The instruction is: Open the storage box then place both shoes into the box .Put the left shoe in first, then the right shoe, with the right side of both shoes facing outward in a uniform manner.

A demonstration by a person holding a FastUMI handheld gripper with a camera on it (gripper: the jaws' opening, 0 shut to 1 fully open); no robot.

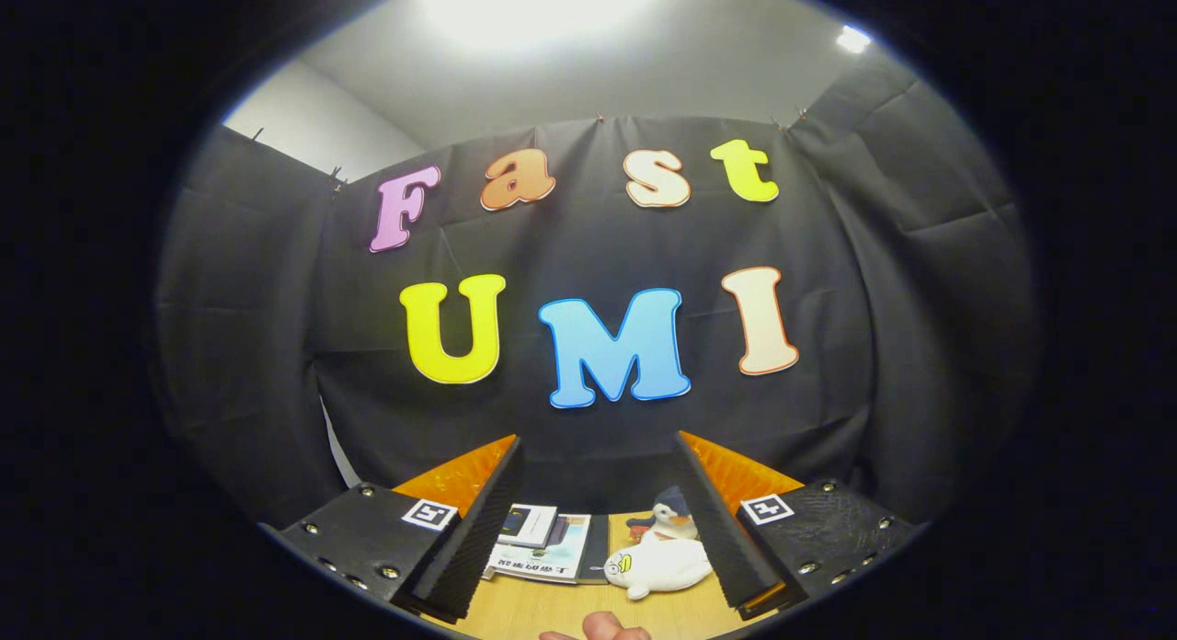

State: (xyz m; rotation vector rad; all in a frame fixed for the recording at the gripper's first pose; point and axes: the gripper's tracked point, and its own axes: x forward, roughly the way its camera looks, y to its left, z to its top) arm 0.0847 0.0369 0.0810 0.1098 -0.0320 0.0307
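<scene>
My gripper point(599, 451) is held high and tilted up toward the booth's black cloth wall, with its two fingers wide apart and nothing between them. Below and between the fingers I see a strip of wooden table point(542, 608). Neither a storage box nor shoes appear among the things on that strip.
On the table lie a stack of booklets point(544, 546), a white plush toy point(660, 566) and a small penguin figure point(673, 516) behind it. A person's fingertips point(602, 627) show at the near table edge. The cloth wall stands close behind the table.
</scene>
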